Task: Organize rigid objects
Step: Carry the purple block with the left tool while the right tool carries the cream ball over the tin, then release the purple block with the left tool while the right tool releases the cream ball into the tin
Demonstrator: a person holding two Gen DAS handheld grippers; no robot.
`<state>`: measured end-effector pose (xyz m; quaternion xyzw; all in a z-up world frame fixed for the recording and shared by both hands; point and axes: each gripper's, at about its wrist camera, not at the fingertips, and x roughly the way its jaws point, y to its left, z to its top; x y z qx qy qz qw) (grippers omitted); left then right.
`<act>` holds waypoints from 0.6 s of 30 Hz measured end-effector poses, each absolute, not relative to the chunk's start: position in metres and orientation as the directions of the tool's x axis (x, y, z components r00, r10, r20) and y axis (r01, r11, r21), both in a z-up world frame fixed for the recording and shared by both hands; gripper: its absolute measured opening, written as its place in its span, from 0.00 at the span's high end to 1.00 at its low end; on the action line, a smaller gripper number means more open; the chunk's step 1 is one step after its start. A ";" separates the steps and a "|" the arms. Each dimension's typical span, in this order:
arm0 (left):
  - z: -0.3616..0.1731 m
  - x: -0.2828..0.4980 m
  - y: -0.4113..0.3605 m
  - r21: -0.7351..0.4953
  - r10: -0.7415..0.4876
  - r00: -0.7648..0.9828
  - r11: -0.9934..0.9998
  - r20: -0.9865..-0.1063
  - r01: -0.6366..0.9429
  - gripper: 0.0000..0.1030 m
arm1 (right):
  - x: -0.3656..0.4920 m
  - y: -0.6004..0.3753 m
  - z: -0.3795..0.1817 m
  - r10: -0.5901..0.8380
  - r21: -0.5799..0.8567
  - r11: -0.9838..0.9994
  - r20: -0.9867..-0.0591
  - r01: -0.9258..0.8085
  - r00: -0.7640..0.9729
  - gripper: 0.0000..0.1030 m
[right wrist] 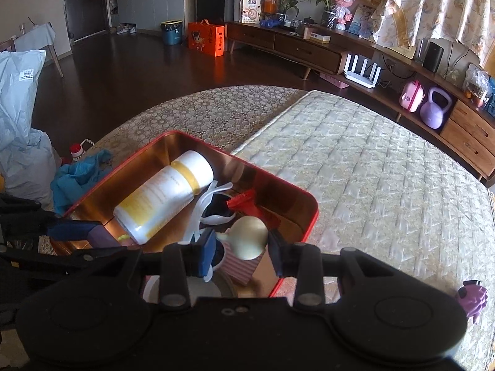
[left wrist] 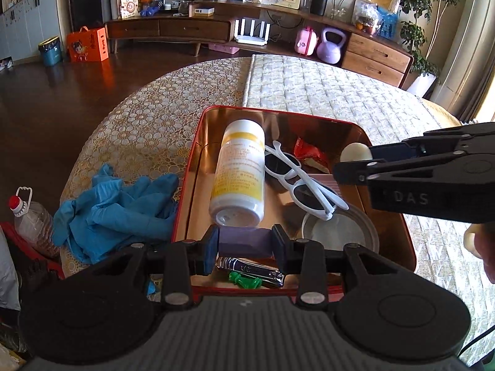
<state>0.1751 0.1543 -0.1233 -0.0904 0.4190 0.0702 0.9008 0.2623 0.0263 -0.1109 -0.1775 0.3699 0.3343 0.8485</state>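
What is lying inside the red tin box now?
Inside the red tin box: a white-and-yellow bottle on its side, white sunglasses, a red wrapper, nail clippers, a green pushpin. The grippers cover other parts.

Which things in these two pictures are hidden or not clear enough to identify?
- Left wrist view: the purple block is partly covered by the left claw; its full shape is hidden.
- Left wrist view: the print on the white bottle is too small to read.
- Right wrist view: the cream object sits between the right claw fingers; whether they touch it is unclear.
- Right wrist view: the purple toy is cut by the edge.
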 end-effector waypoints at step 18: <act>-0.132 0.188 0.143 -0.049 0.071 0.630 0.984 -0.773 -0.171 0.66 | 0.263 0.021 -0.113 0.447 -0.010 0.727 -0.753 -0.687 0.484 0.62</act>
